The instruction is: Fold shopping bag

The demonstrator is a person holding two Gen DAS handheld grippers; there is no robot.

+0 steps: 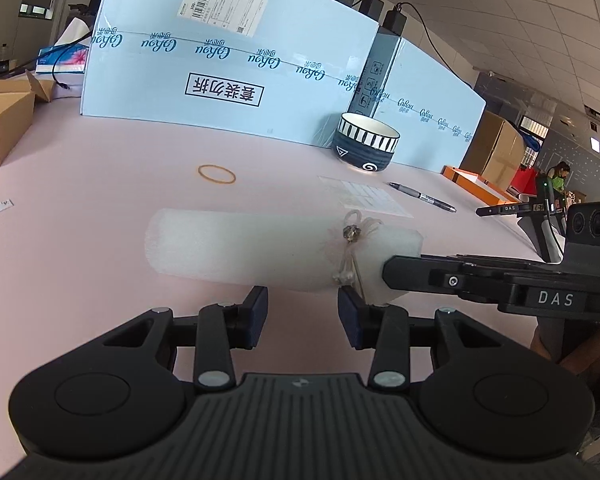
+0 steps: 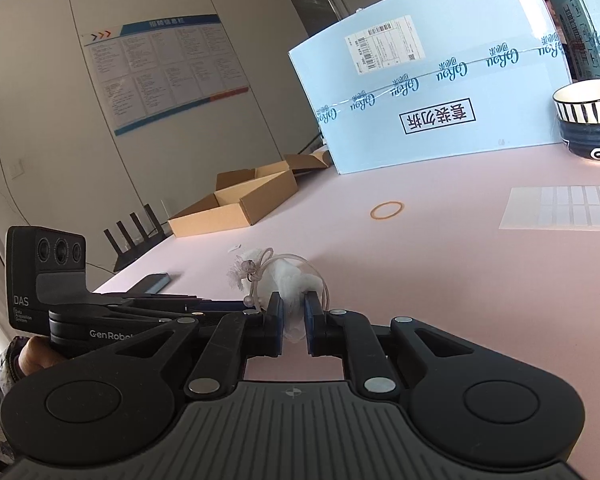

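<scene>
- The left gripper (image 1: 302, 312) is pointing a little downward over the pink desk (image 1: 100, 208), its jaws standing partly apart with nothing between them.
- The rolled white shopping bag (image 1: 260, 248) is lying on the desk just past the left gripper's fingertips.
- The right gripper (image 2: 293, 320) is reaching in from the right side and is squeezing the bag's end, almost closed.
- A rubber band (image 1: 216, 174) is lying farther ahead, with a bowl (image 1: 366, 142) beyond it.

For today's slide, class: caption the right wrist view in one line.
Right gripper pinches one end of the rolled white mesh bag above a pink table.
</scene>
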